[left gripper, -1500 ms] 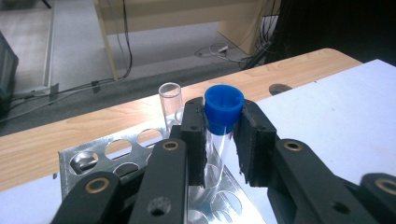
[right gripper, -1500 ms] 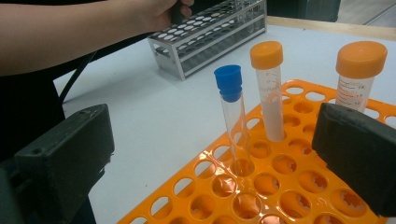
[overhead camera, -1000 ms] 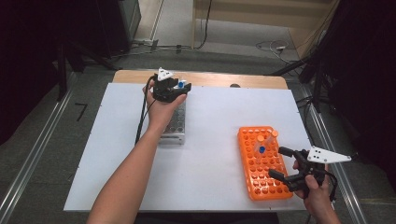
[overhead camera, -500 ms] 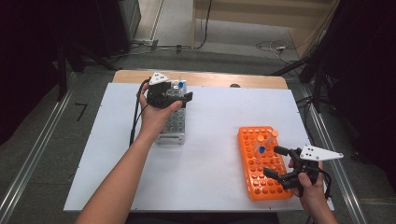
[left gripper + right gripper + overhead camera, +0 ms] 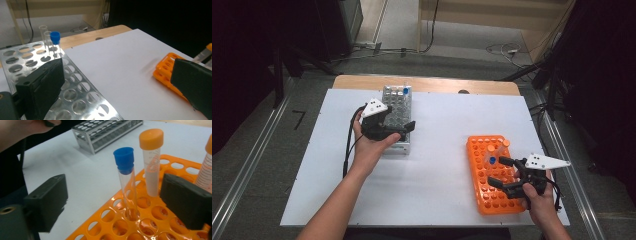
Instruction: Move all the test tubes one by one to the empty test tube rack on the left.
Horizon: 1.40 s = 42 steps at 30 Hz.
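Reaching in from the near edge, the left forearm angles toward the far side, its left gripper [image 5: 408,131] level over the near end of the metal rack [image 5: 397,107], jaws pointing right and spread wide with nothing between them, having just finished opening. At that rack's far end a blue-capped tube [image 5: 55,40] stands upright, well beyond the jaws. On the right, the right gripper [image 5: 501,171] lies low over the orange rack [image 5: 479,150], jaws pointing left. They have just been closing but remain apart, flanking another upright blue-capped tube [image 5: 125,170] without touching it. An orange-capped tube [image 5: 151,157] stands just behind.
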Available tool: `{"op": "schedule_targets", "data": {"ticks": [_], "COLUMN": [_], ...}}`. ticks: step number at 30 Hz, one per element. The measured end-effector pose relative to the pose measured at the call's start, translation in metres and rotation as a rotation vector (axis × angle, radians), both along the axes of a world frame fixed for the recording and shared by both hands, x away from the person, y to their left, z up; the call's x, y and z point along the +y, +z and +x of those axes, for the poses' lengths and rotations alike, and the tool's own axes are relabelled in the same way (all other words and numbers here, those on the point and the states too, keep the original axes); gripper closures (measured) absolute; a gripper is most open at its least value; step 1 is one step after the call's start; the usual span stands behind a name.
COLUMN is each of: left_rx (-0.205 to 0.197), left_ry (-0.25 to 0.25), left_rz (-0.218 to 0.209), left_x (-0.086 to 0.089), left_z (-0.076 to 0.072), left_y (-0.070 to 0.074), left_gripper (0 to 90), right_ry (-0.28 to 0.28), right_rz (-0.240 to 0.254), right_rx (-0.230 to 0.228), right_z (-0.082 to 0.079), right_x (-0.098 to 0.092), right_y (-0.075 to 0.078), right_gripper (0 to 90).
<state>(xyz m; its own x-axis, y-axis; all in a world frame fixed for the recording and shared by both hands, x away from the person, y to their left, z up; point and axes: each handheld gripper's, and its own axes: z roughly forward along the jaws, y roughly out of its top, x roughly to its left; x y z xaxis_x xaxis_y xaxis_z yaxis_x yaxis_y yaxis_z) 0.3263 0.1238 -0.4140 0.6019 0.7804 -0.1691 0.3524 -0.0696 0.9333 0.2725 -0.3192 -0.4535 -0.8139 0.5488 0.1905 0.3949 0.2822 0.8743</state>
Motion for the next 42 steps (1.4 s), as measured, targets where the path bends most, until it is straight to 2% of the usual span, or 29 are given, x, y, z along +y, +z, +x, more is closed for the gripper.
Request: {"op": "schedule_targets", "data": {"ticks": [6,11,14,18,24,31,35,38,42], "left_rx": [-0.019,-0.028,-0.021,-0.012,0.005,0.015,0.014,0.015,0.015], "left_ry": [-0.012,-0.041,-0.053,-0.079,-0.097,-0.102,-0.101,-0.102,-0.105], "left_rz": [0.014,0.013,0.007,0.001,-0.003,-0.003,0.006,0.008,0.010], "left_x": [-0.003,-0.010,-0.013,-0.018,-0.019,-0.021,-0.022,-0.023,-0.024], "left_z": [-0.027,-0.047,-0.057,-0.066,-0.072,-0.074,-0.074,-0.075,-0.075], "left_y": [-0.003,-0.007,-0.010,-0.012,-0.015,-0.017,-0.018,-0.018,-0.017], "left_gripper": [0.0,0.0,0.0,0.0,0.0,0.0,0.0,0.0,0.0], "right_ry": [-0.026,-0.073,-0.094,-0.088,-0.083,-0.095,-0.102,-0.109,-0.114], "right_rz": [-0.060,-0.105,-0.142,-0.170,-0.203,-0.269,-0.316,-0.326,-0.319], "right_rx": [0.012,0.025,0.022,0.018,0.036,0.033,0.011,0.008,0.014], "right_z": [0.004,0.007,0.008,0.008,0.010,0.009,0.007,0.007,0.007], "right_x": [0.006,0.007,0.008,0.010,0.013,0.020,0.023,0.024,0.024], "right_y": [-0.002,-0.004,-0.007,-0.007,-0.008,-0.009,-0.010,-0.010,-0.010], "right_gripper": [28.1,39.5,44.7,53.0,63.1,63.7,67.2,72.3,73.9]}}
